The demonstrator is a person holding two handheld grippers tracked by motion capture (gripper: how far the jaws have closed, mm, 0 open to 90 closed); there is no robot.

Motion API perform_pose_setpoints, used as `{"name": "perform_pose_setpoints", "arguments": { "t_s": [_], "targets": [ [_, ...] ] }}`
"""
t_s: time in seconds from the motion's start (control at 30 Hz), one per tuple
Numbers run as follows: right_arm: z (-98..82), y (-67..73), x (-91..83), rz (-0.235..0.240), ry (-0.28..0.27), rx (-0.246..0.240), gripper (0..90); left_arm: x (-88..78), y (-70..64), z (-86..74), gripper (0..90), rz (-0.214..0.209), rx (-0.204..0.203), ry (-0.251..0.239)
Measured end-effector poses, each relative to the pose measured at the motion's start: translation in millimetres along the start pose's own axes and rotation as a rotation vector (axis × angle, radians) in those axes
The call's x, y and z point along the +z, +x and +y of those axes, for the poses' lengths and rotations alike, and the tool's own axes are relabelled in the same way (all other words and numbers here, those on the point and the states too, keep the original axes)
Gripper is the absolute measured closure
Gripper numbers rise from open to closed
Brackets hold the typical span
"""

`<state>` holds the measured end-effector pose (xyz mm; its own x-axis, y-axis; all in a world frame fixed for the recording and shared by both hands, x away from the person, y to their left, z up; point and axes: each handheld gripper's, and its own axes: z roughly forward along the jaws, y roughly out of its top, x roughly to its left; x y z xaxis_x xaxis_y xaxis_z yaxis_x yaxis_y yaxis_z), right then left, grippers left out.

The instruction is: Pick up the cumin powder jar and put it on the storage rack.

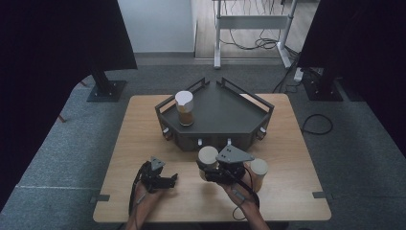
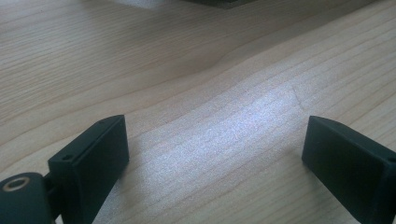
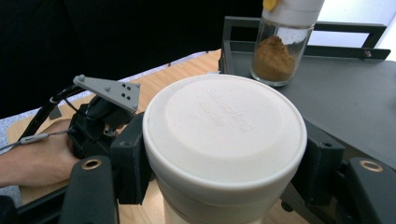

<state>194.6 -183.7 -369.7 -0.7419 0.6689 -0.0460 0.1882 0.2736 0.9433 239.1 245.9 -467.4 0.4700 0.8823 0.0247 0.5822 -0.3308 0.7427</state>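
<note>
My right gripper [image 1: 216,168] has its jaws clamped on a white-lidded jar [image 3: 224,140], one pad on each side just under the lid, and the jar sits upright between them. In the high view this jar [image 1: 208,157] is near the front edge of the table [image 1: 143,143], just in front of the dark tray [image 1: 225,115] and slightly right of the table's middle. A second jar [image 1: 259,171] with the same pale lid stands just to the right of the gripper, close to my right hand [image 1: 238,194].

My left gripper [image 2: 215,154] rests low over bare wood with its jaws wide and nothing between them; in the high view it [image 1: 160,178] lies toward the front left of the table, well apart from the jars.

Further out, a spice jar [image 1: 184,108] with brown powder already stands in the tray's left part, near its left rail.

I judge the step in hand to be carrying the gripped jar to the tray. The next move calls for enough height to clear the tray's front wall, keeping the jar upright, then setting it down on open tray floor apart from the spice jar before I release.
</note>
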Motion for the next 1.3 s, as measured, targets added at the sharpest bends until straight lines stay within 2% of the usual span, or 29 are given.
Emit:
{"name": "perform_pose_setpoints", "arguments": {
  "t_s": [0.33, 0.73, 1.3],
  "targets": [
    [12.9, -8.5, 1.9, 0.010, -0.007, -0.003, 33.0, 0.1, -0.2, 0.3, 6.1, 0.002, -0.001, 0.002],
    [26.6, -25.8, 5.4, 0.011, -0.013, 0.015, 33.0, 0.9, -0.5, 1.6, 3.3, 0.005, -0.005, 0.009],
    [46.4, -37.1, 13.5, -0.016, -0.009, 0.006, 33.1, 1.2, -1.2, 2.4, 1.9, 0.010, -0.007, 0.013]
  ]
}}
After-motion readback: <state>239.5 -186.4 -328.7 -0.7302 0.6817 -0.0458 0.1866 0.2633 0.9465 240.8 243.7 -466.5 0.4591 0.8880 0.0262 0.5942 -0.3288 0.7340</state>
